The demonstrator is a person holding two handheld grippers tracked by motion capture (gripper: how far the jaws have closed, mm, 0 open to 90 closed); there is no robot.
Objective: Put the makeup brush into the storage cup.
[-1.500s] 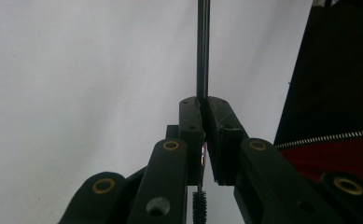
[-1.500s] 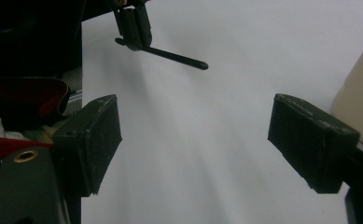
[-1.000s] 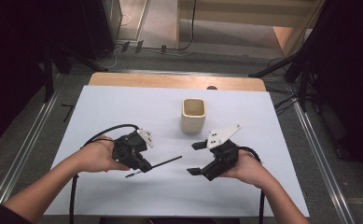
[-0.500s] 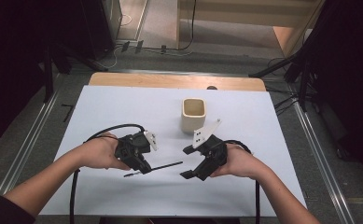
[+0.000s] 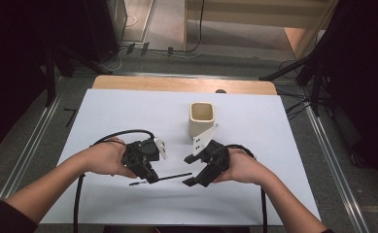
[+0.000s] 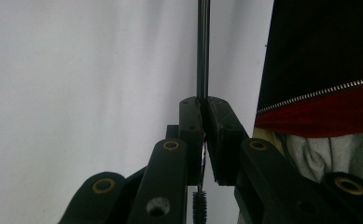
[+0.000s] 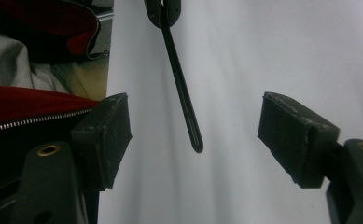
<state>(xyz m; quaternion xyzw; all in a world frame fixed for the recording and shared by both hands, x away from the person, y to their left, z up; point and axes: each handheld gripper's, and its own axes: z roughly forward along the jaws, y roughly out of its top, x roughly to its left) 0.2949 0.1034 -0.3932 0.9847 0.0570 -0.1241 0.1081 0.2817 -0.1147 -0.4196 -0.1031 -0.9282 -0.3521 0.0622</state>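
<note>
Mascara-type wand (image 5: 169, 176), thin and black, hangs just above the white table (image 5: 128, 111), its long axis running nearly level from my left side toward my right. Starting at the left, my left gripper (image 5: 150, 175) has its jaws pressed tight on the wand near the bristled end, which pokes out past the pads in the left gripper view (image 6: 199, 205); the long plain shaft (image 6: 202, 46) reaches away from that grip. Moving right, the free tip (image 7: 196, 144) points straight into the gap of my right gripper (image 5: 190, 171), whose jaws stand spread and have just been narrowing, with the tip between them but the pads not yet on it. So my right hand is the nearer one to the loose end. Beyond it, well apart, stands a cream cup (image 5: 202, 118).
</note>
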